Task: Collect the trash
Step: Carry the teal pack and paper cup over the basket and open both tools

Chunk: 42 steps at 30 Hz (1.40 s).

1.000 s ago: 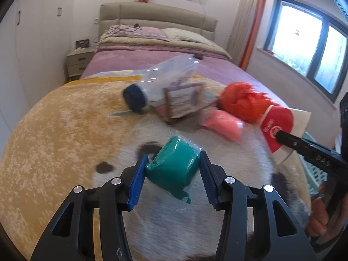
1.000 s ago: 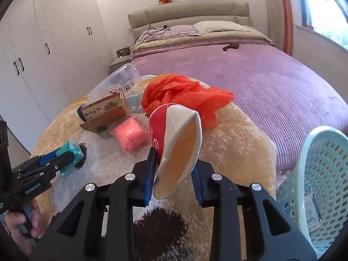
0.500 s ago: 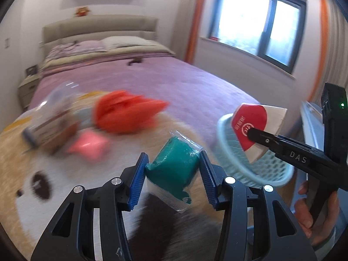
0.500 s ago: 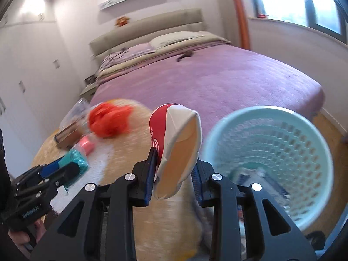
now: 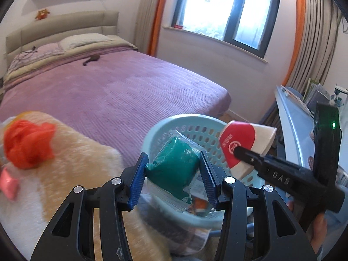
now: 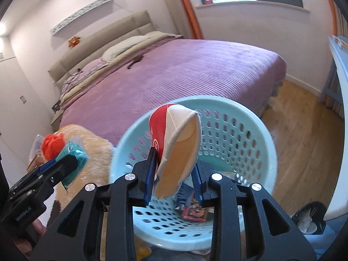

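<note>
Trash in hand, both sides. Left gripper (image 5: 173,170) is closed on a green packet (image 5: 174,167) in clear wrap, blue pads pressing its two sides, wrap hanging loose below. The packet sits over the near rim of a pale blue perforated basket (image 5: 195,126). From the right wrist view, the same packet (image 6: 75,152) appears left of the basket (image 6: 239,117), just outside its rim, so its exact place over the opening is uncertain.

Right gripper (image 6: 174,171) is clamped on a crushed paper cup (image 6: 178,139), red and white outside, tan inside, mouth squashed flat and facing the camera. The cup is held above the basket's opening. In the left wrist view the cup (image 5: 245,139) shows at the far right side of the basket, pinched at the tip of the right gripper (image 5: 239,150).

Basket holds some printed wrappers (image 6: 193,208) at the bottom; details are blurred.

Left of the basket lies a furry tan and white blanket (image 5: 71,152) with an orange plastic bag (image 5: 28,143) and a pink packet (image 5: 8,184) on it, both well apart from the basket. Behind is a bed with a purple cover (image 5: 108,91). Wooden floor (image 6: 304,134) to the right of the basket.
</note>
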Each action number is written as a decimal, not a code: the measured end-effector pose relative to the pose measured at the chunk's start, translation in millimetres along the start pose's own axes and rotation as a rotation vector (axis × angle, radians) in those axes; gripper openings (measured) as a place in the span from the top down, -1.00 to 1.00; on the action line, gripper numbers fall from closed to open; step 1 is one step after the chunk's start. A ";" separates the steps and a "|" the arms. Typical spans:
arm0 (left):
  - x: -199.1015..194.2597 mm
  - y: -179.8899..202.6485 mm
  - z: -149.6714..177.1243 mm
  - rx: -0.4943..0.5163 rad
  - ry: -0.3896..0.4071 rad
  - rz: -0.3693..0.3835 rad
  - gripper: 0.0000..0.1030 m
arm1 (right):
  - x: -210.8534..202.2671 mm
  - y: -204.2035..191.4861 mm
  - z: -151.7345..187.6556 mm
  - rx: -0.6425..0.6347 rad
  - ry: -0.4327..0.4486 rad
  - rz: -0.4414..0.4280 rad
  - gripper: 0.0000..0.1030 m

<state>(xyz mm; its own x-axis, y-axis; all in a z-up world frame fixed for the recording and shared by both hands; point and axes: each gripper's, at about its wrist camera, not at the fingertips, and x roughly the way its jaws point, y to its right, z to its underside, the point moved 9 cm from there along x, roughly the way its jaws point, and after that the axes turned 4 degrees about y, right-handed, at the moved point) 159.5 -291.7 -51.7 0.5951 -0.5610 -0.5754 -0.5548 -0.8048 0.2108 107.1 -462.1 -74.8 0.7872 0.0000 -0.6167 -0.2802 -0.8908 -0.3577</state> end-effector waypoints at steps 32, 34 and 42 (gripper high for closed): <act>-8.3 -6.2 -5.0 -0.111 0.037 0.076 -0.60 | 4.8 24.3 4.4 0.065 -0.024 0.055 -0.13; -20.5 -11.6 -7.9 -0.111 0.066 0.065 -0.60 | 2.1 16.0 3.6 0.055 -0.019 0.046 -0.13; -61.9 -38.0 -12.2 -0.107 0.127 0.018 -0.60 | -1.7 -37.4 11.6 -0.023 -0.018 -0.010 -0.13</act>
<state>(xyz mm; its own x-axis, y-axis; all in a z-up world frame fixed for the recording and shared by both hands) 150.8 -228.8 -14.4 0.6582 -0.5899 -0.4677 -0.5049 -0.8067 0.3070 109.9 -423.5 -68.5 0.7799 0.0165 -0.6256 -0.2597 -0.9010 -0.3476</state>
